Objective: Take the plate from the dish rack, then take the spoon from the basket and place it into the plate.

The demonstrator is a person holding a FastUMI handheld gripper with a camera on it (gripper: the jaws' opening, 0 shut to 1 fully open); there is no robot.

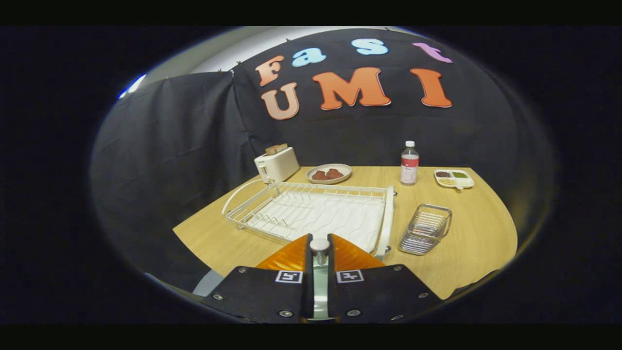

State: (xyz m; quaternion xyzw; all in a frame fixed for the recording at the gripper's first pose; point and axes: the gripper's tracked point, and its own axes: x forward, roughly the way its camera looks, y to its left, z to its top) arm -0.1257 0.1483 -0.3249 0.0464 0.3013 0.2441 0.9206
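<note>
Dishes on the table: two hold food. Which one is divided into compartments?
The small white tray right of the bottle, with three sections. The round plate by the toaster is undivided.

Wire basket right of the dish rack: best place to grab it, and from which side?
Take the wire basket by its near short rim, coming from above on the near side: it stands open-topped, and that thin wire wall should fit between the fingers. The gripper is shut on what looks like a spoon, so that probably has to go down first.
</note>
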